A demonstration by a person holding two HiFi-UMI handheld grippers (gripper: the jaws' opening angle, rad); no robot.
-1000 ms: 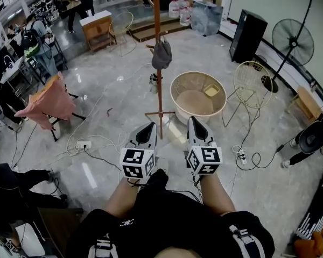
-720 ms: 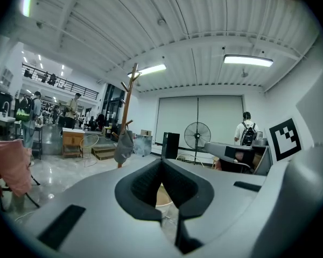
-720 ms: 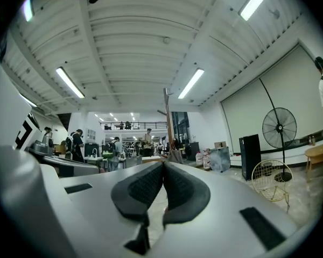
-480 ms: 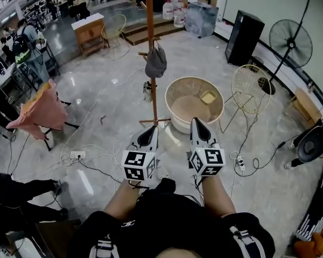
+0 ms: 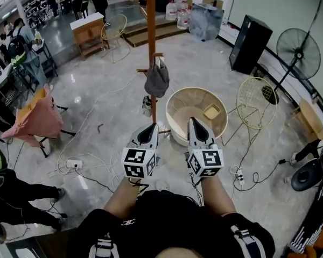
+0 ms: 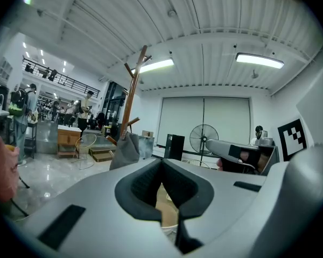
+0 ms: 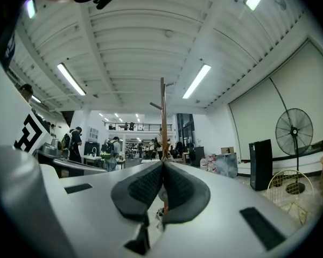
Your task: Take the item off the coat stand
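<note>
Left tongs: we hold our left gripper [image 5: 149, 129] low in front of us, jaws pressed together with nothing between them.
Right tongs: our right gripper [image 5: 193, 123] is closed and empty too, side by side with the left.
Item: a grey fabric cap [image 5: 157, 79] hangs from a short peg on the tall brown wooden coat stand [image 5: 151, 31], ahead of both grippers and well apart from them.
Nearby: we see a round pale woven basket [image 5: 196, 88] just right of the stand's foot.
</note>
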